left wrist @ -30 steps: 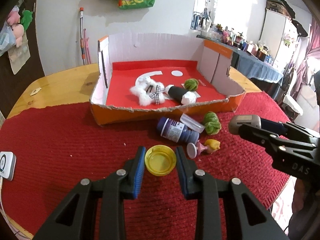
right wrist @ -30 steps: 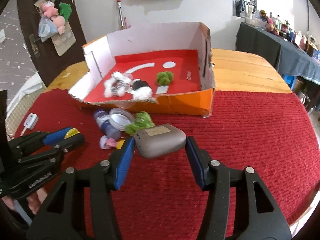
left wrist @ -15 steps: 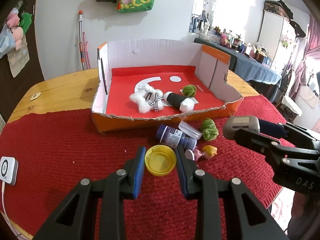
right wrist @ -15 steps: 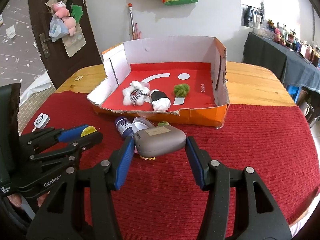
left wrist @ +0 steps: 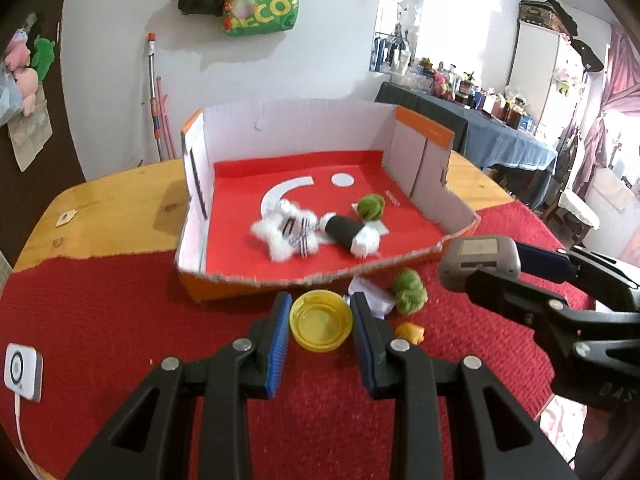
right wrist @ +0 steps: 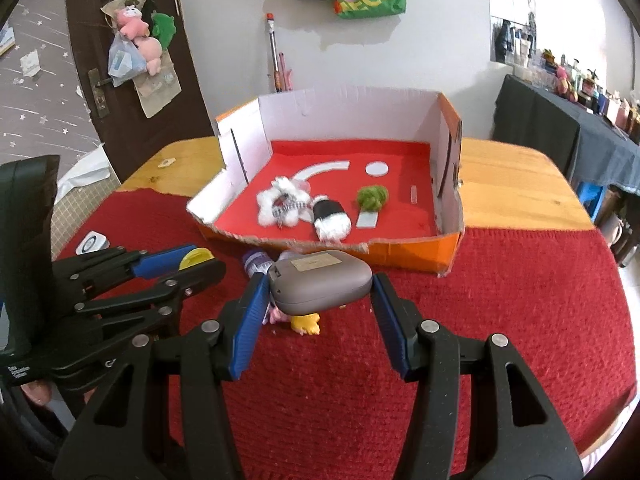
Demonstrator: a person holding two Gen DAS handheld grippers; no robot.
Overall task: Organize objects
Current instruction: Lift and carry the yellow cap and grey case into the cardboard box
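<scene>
My left gripper (left wrist: 321, 322) is shut on a yellow lid (left wrist: 321, 320) and holds it above the red cloth, just in front of the orange cardboard box (left wrist: 240, 286). My right gripper (right wrist: 320, 292) is shut on a grey case (right wrist: 320, 282), also lifted, near the box's front wall (right wrist: 400, 256). The case also shows in the left wrist view (left wrist: 480, 258). In the box lie a white fluffy star (left wrist: 286, 236), a black and white roll (left wrist: 350, 234) and a green pompom (left wrist: 370, 207).
On the red cloth before the box lie a green pompom (left wrist: 408, 292), a small yellow toy (left wrist: 410, 332), a blue bottle (right wrist: 256, 262) and a clear cap (left wrist: 370, 294). A white device (left wrist: 22, 372) lies at the left edge. Bare wood table (right wrist: 516, 192) flanks the box.
Both grippers have risen and moved forward toward the box, each still holding its object. The loose items on the cloth now sit lower and partly hidden behind the held things.
</scene>
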